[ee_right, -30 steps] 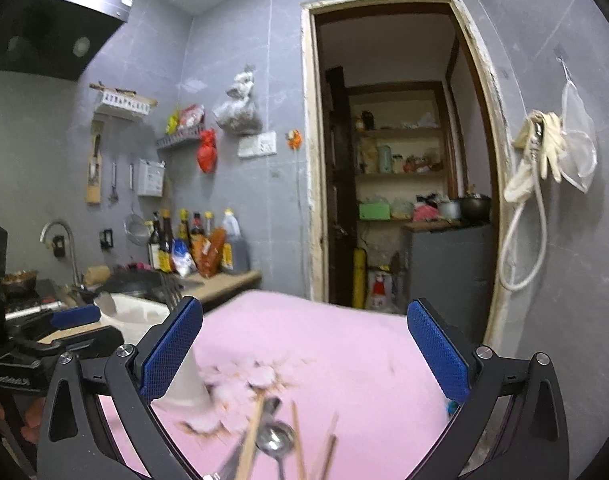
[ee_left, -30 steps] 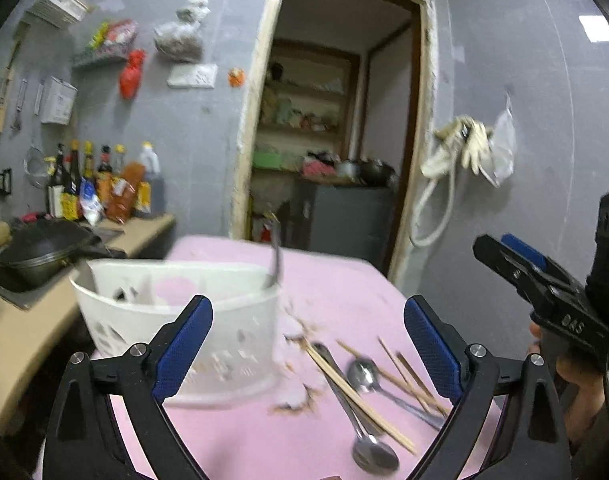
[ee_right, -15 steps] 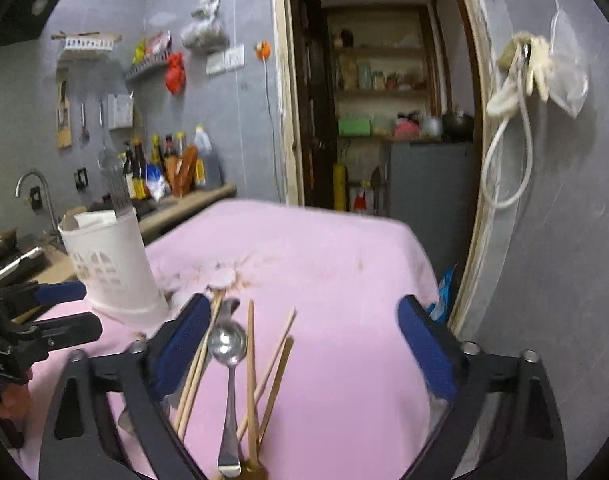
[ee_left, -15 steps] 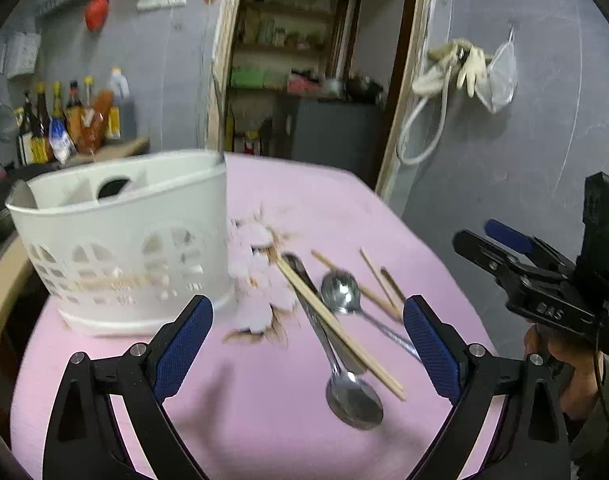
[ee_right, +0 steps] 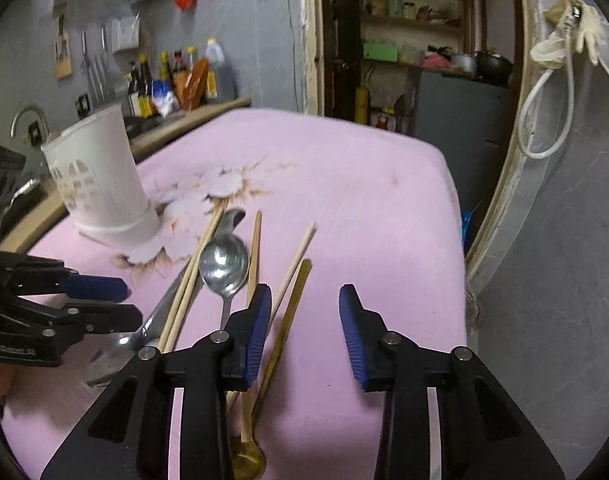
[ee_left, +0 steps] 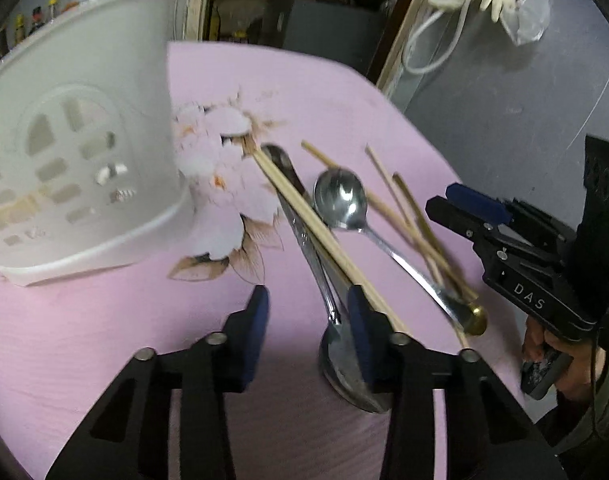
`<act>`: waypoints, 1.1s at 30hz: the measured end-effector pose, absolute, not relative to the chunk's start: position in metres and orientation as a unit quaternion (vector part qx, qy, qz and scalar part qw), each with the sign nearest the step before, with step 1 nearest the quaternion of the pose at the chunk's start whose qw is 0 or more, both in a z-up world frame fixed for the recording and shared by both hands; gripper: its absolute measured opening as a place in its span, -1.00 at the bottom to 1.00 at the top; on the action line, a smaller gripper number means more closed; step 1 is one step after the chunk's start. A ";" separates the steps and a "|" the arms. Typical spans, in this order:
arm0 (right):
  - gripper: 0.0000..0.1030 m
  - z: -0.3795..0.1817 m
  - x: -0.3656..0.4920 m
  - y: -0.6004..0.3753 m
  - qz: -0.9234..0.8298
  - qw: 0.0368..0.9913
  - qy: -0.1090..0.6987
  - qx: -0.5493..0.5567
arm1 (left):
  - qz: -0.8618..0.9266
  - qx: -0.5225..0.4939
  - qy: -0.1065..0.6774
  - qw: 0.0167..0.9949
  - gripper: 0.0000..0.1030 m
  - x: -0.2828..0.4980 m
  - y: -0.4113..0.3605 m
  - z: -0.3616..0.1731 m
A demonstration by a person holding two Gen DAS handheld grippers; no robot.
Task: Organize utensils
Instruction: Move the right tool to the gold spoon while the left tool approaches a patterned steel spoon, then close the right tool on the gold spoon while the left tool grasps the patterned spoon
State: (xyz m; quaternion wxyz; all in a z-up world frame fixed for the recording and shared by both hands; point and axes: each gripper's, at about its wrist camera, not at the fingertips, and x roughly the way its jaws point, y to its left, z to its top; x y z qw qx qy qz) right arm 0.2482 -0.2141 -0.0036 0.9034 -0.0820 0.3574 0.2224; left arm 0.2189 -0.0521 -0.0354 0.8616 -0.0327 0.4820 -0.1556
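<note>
left tongs closing on nothing, right tongs closing, pink cloth between

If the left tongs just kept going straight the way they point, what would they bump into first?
Probably the bare pink tablecloth. The left tongs are closing with nothing between them; the silver spoon and chopsticks lie beside and under the right-hand finger. Depth is unclear.

Two steel spoons, one gold spoon, one white holder, several chopsticks.
</note>
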 end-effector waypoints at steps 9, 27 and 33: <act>-0.42 -0.012 0.253 -0.210 0.223 0.890 0.383 -0.102 | -0.156 0.004 0.493 0.856 -0.40 0.227 -0.066 -0.036; -0.88 -0.014 0.231 -0.207 0.227 0.884 0.383 -0.142 | -0.153 0.011 0.501 0.852 -0.91 0.213 -0.049 -0.035; -0.90 -0.015 0.212 -0.213 0.236 0.879 0.392 -0.134 | -0.163 0.004 0.500 0.851 -0.92 0.189 -0.026 -0.029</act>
